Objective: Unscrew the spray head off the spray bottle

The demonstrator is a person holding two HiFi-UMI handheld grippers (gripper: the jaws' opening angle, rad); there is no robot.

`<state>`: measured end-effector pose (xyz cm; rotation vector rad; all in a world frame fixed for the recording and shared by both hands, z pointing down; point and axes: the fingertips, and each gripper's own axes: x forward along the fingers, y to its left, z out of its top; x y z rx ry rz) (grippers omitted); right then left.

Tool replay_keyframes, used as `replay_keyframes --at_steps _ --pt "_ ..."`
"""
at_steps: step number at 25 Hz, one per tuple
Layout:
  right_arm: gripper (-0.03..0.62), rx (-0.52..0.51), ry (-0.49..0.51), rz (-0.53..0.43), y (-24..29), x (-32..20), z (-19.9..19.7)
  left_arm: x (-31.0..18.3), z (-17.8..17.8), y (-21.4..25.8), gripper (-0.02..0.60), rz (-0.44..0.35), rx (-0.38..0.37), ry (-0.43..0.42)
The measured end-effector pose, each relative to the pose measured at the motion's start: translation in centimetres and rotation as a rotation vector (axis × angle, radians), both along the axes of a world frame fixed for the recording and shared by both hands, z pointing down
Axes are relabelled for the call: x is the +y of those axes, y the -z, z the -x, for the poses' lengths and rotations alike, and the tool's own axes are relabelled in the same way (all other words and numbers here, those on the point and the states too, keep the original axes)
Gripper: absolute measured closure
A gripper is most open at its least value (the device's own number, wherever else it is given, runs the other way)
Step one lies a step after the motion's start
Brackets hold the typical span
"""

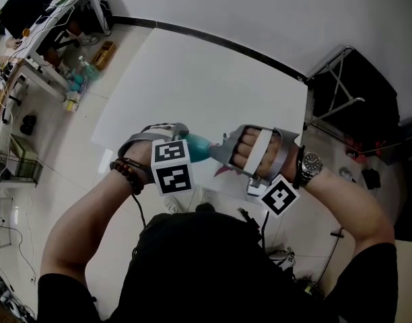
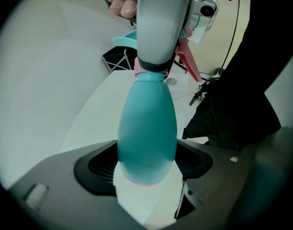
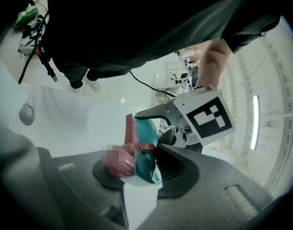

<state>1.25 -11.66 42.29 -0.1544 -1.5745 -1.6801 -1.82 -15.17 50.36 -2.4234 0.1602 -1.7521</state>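
At centre left, your left gripper (image 2: 146, 174) is clamped on the base of the bottle (image 2: 147, 123), which is held in the air at the lower edge of the table (image 1: 192, 79). To its right, your right gripper (image 3: 137, 174) is clenched on the spray head (image 3: 144, 162). The head's collar sits on the neck, so treat the unscrewing as unfinished. The table is white. A cluttered desk (image 1: 38, 25) stands upper left and a black frame (image 1: 354, 86) upper right.
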Motion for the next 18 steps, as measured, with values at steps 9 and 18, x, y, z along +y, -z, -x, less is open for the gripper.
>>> replay_keyframes --at_steps 9,18 --pt "0.476 -0.013 -0.047 0.076 0.7 -0.3 -0.6 -1.0 1.2 -0.5 0.189 -0.064 -0.052 -0.034" --pt "0.476 -0.052 -0.095 0.094 1.2 -0.9 -1.0 -2.2 2.0 -0.9 0.189 -0.077 -0.070 0.018"
